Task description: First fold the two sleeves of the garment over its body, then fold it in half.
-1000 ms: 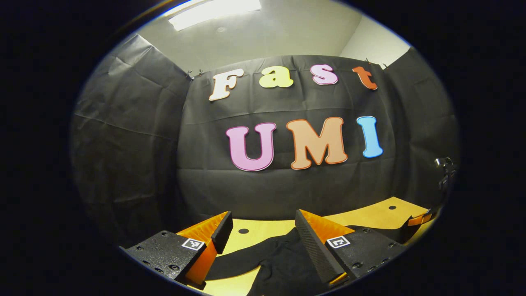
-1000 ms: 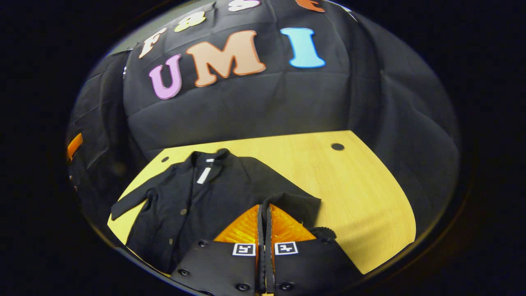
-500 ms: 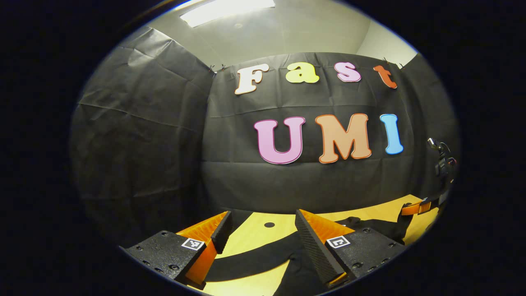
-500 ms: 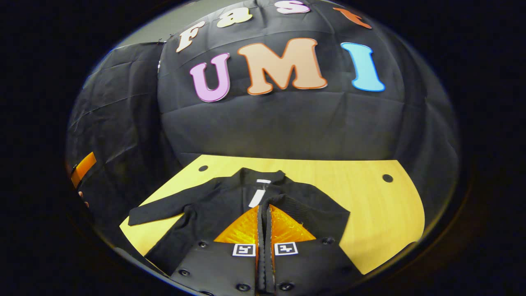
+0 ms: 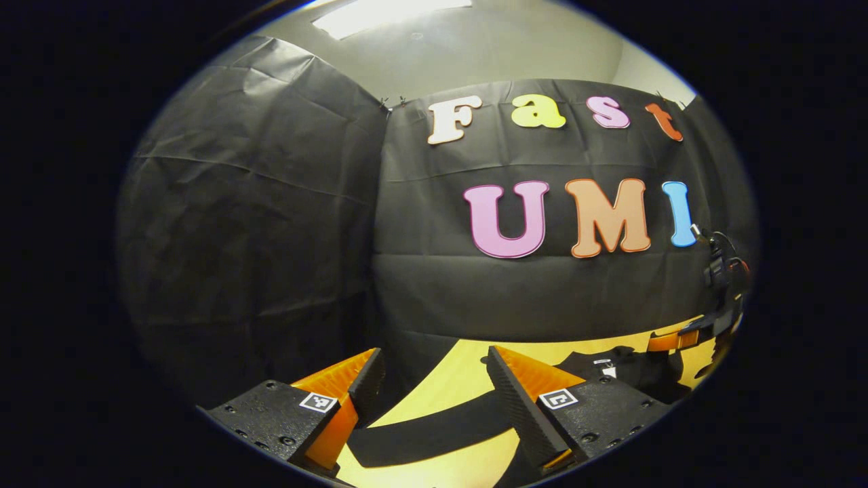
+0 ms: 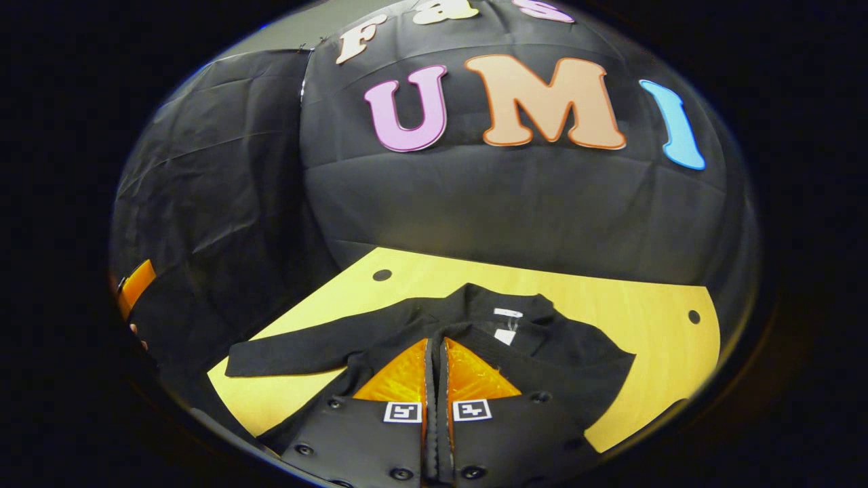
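Right gripper view: tongs [image 6: 436, 352] closed over garment [image 6: 542, 352]; table [image 6: 651, 318] bare right.

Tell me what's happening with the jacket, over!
Right gripper shut over jacket, sleeve likely pinched. Left gripper open above the other sleeve, still flat on table. Nothing in the way.

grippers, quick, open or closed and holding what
left gripper: open, holding nothing, above the outstretched sleeve.
right gripper: closed; cannot tell if cloth is pinched.
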The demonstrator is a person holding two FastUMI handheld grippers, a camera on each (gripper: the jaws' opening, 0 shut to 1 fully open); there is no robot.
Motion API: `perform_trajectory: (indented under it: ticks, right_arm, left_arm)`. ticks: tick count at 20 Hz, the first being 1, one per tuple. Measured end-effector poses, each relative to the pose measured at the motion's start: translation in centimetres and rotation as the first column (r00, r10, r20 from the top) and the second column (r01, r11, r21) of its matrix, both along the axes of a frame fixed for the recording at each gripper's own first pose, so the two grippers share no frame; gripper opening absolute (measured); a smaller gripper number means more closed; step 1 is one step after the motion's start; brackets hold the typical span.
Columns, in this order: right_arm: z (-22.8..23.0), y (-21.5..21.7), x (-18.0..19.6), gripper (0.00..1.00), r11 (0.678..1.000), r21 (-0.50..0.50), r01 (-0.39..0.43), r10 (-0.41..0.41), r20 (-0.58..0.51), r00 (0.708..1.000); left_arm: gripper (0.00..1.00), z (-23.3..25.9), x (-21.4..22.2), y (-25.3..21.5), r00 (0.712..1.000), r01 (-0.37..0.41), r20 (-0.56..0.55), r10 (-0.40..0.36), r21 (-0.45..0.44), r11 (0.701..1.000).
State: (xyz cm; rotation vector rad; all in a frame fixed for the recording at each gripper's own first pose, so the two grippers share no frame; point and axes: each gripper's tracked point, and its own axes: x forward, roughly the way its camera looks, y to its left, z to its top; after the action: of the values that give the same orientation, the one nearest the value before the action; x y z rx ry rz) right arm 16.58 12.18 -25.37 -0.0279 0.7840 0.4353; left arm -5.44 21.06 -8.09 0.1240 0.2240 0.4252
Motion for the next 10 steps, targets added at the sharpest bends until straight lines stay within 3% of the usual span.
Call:
perform_trajectory:
  ticks: [2, 3, 5, 10]
  right_arm:
    - [-1.3, 2.6, 0.9, 0.02, 1.0, -0.004, -0.025, 0.025, -0.014, 1.0]
    - [-2.0, 3.7, 1.4, 0.03, 0.999, -0.007, -0.038, 0.038, -0.02, 0.999]
    - [-3.7, 5.7, 1.9, 0.02, 0.998, -0.021, -0.062, 0.061, -0.043, 0.997]
    - [-8.8, 8.6, 1.9, 0.02, 0.996, -0.049, -0.08, 0.074, -0.116, 0.99]
  left_arm:
    - [0.96, -0.3, -0.5, 1.2, 1.0, -0.018, -0.009, 0.018, 0.002, 1.0]
    - [0.92, -0.7, -0.8, 2.0, 1.0, -0.026, -0.017, 0.026, 0.003, 1.0]
    - [0.96, -1.0, -1.4, 3.3, 0.999, -0.042, -0.033, 0.042, 0.006, 0.999]
    - [0.92, -2.5, -2.9, 6.2, 0.993, -0.089, -0.075, 0.089, 0.01, 0.996]
